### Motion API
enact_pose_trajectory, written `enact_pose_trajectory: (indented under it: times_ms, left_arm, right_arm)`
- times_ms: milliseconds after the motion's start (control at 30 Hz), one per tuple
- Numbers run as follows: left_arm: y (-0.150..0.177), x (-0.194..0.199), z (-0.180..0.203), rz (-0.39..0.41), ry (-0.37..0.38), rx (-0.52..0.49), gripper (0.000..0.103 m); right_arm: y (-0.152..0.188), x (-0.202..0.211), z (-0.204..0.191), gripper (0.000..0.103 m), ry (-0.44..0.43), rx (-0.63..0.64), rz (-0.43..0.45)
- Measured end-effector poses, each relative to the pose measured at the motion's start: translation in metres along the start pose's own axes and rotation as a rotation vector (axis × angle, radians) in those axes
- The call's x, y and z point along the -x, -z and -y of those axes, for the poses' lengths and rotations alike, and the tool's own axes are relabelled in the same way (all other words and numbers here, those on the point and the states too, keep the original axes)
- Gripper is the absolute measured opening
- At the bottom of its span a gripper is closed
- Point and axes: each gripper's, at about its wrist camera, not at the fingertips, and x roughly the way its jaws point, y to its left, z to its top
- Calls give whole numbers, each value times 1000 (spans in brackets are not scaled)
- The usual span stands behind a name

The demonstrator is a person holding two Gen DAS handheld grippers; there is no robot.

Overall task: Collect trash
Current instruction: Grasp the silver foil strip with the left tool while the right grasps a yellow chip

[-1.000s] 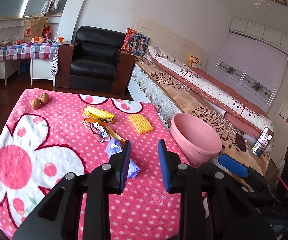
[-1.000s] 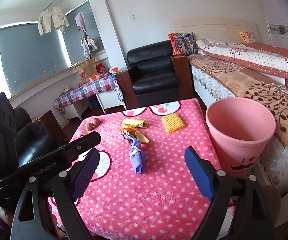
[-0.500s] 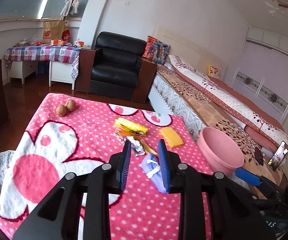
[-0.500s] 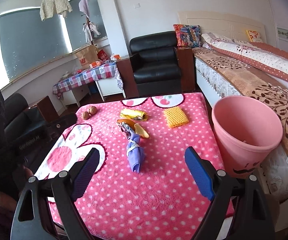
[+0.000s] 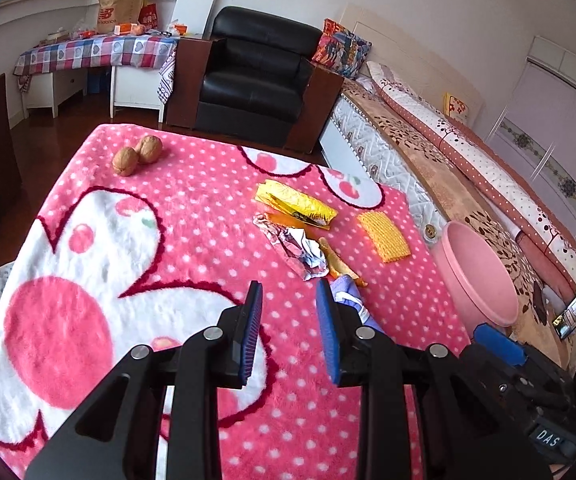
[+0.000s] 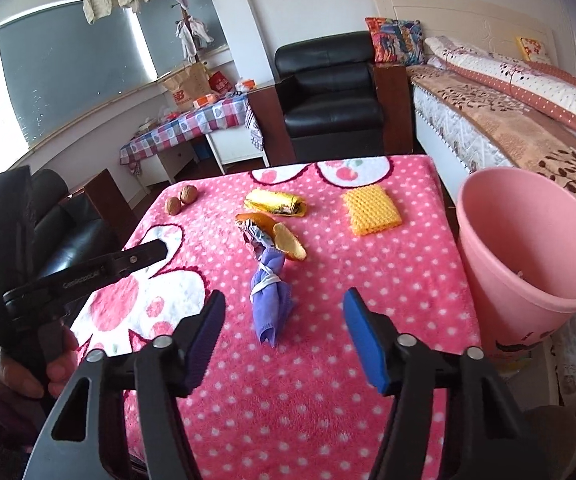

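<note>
Left tongs: released, a narrow gap between the blue pads, nothing held; poised low over the tabletop, just short of the wrapper cluster.
Right tongs: released, spread wide, nothing held; above the near part of the tabletop, the purple cloth lying ahead between the two fingers.
Tabletop: covered by a pink polka-dot fleece with white flower shapes.
Purple cloth: bundled, tied with a white band, lying flat near the tabletop's middle; in the left wrist view partly hidden behind the right-hand finger.
Crumpled foil wrapper: just beyond the cloth, touching an orange peel-like scrap.
Yellow snack packet: further back, beside the foil wrapper.
Yellow waffle-textured pad: apart from the cluster, toward the tabletop's right edge.
Two walnuts: touching each other, far left corner, well apart from the trash.
Pink bin: stands off the tabletop's right edge, beside the bed; one small pale scrap visible inside.
</note>
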Motion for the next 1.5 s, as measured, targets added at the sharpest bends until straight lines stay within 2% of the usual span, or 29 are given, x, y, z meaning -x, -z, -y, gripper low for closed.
enact_pose_trajectory:
  times_ms: [133,300,500,600,667,700,733,833,1067,1167,1233,1500]
  left_arm:
    - [-13,-28,11,-24,-5,-9,28]
    - [-24,-73,15,-96,-27,30,28]
    - [-28,-106,13,-143,-78,112,27]
    - [-28,-112,15,-134,-100,104,27]
    - [-28,-111,15,-130,-113,84,26]
    - [-27,-111,14,-128,-120,71,19]
    - [-26,-110,12,-124,-133,61,6]
    - [-25,-100,2,-117,-112,66,2]
    - [-26,-63,-21,-72,-68,81,1]
    - [-26,-49,-27,-51,-66,70,1]
    - [-24,-41,-33,-41,-71,63,1]
    - [-18,-33,-42,-53,-14,52,1]
  right_arm:
    - [-1,-6,6,53,-2,2,1]
    - [-4,-7,16,53,15,9,18]
    - [-11,-15,29,53,29,-11,23]
    - [-16,-23,34,53,14,-23,9]
    - [-19,-29,32,53,7,-21,2]
    - [-20,-31,32,53,3,-20,-2]
    - [-22,-35,32,53,-5,-23,-10]
    - [-25,-47,31,53,-23,-30,-33]
    - [-35,-86,27,52,-38,-46,-108]
    - [-39,-103,27,45,-47,-63,-142]
    - [-40,-114,26,43,-46,-72,-166]
    - [-48,-145,15,42,-28,-70,-211]
